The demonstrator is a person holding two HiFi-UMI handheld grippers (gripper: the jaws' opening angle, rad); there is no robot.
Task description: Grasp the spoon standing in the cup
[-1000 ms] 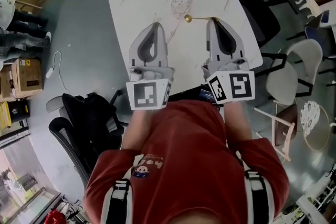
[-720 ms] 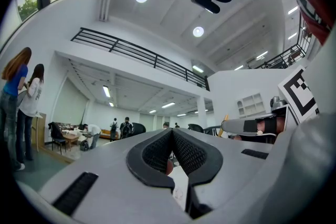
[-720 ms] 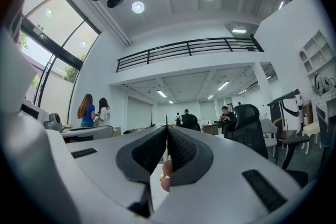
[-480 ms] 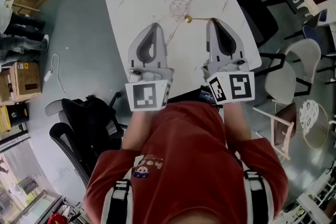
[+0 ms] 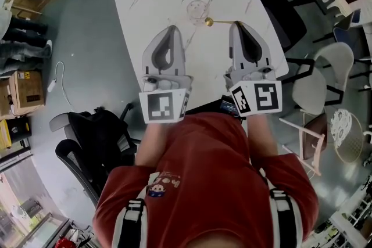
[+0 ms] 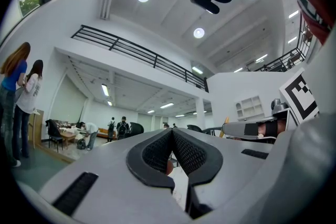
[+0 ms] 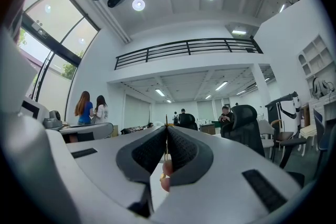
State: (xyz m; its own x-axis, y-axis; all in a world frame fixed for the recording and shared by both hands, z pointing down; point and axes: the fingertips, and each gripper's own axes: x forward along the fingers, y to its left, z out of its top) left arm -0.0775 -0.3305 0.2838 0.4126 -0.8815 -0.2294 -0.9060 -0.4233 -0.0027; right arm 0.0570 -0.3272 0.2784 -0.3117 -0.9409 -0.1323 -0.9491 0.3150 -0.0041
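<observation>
A clear glass cup [image 5: 197,7] stands on the white marble table [image 5: 152,2]. The gold spoon [image 5: 212,21] lies level in the air just near the cup, its bowl toward the cup and its handle running right into my right gripper [image 5: 235,23], which is shut on it. In the right gripper view the thin spoon handle [image 7: 166,122] pokes out past the closed tips of the right gripper [image 7: 166,131]. My left gripper [image 5: 172,28] hovers beside it over the table, shut with nothing in it; in its own view the left gripper [image 6: 171,131] shows its jaws meeting.
A black office chair [image 5: 96,130] stands on the floor at the left. A white chair [image 5: 317,87] and dark chairs [image 5: 282,11] crowd the table's right side. A cardboard box [image 5: 23,87] and a person's legs [image 5: 23,43] are far left. People stand in the hall beyond.
The head view has drifted slightly, so the table sits a little further left. Both grippers and the spoon keep the same places.
</observation>
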